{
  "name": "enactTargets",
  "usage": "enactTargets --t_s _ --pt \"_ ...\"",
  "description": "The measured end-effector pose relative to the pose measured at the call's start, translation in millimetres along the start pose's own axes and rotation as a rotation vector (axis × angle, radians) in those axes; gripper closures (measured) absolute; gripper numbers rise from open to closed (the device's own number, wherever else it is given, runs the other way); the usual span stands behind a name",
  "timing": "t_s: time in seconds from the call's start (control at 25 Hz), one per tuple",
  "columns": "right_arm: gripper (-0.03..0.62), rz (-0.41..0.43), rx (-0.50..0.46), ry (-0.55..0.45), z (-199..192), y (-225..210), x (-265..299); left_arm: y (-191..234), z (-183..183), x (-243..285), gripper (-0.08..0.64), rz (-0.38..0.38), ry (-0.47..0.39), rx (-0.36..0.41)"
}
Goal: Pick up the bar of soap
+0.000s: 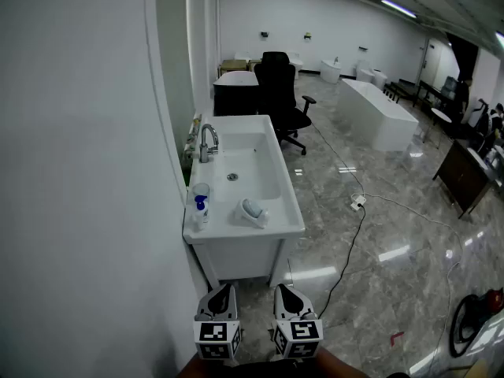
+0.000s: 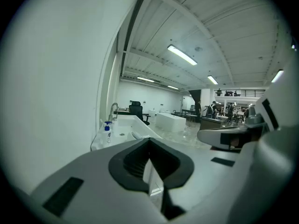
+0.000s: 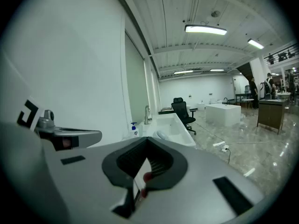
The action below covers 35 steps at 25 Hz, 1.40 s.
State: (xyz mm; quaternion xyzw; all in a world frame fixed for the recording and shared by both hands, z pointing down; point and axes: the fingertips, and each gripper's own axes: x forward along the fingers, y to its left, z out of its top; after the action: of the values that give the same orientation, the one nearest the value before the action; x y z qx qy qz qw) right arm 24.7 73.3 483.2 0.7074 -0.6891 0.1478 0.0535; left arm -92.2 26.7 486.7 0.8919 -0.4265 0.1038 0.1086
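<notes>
The bar of soap (image 1: pixel 252 210) is a pale oval lying on the front right corner of the white sink unit (image 1: pixel 290 225), ahead of me. It also shows small in the left gripper view as the soap (image 2: pixel 136 135) and in the right gripper view as the soap (image 3: pixel 161 135). My left gripper (image 1: pixel 224 291) and right gripper (image 1: pixel 283 292) hang side by side low in the head view, well short of the sink, over the floor. Both are shut with nothing between the jaws. In their own views the left gripper (image 2: pixel 149 140) and right gripper (image 3: pixel 146 141) point at the sink.
A chrome faucet (image 1: pixel 207 142), a clear cup (image 1: pixel 201 190) and a blue-capped pump bottle (image 1: pixel 200 209) stand along the sink's left rim by the wall. A black office chair (image 1: pixel 282 93) is behind the sink. A cable (image 1: pixel 352 235) runs across the glossy floor at the right.
</notes>
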Motion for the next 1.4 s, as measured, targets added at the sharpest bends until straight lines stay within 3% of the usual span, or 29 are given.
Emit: enactTargets --t_s 0.88,1.4 --pt "0.588 -0.005 0.013 0.018 -7.6 -2.2 7.4 -3.4 -7.4 8.4 0.558 -0.023 0.020 -0.012" --pt "0.588 0.036 -0.002 0.006 -6.0 -17.2 6.1 -16.0 -6.4 21.7 0.557 0.000 0.036 -0.025"
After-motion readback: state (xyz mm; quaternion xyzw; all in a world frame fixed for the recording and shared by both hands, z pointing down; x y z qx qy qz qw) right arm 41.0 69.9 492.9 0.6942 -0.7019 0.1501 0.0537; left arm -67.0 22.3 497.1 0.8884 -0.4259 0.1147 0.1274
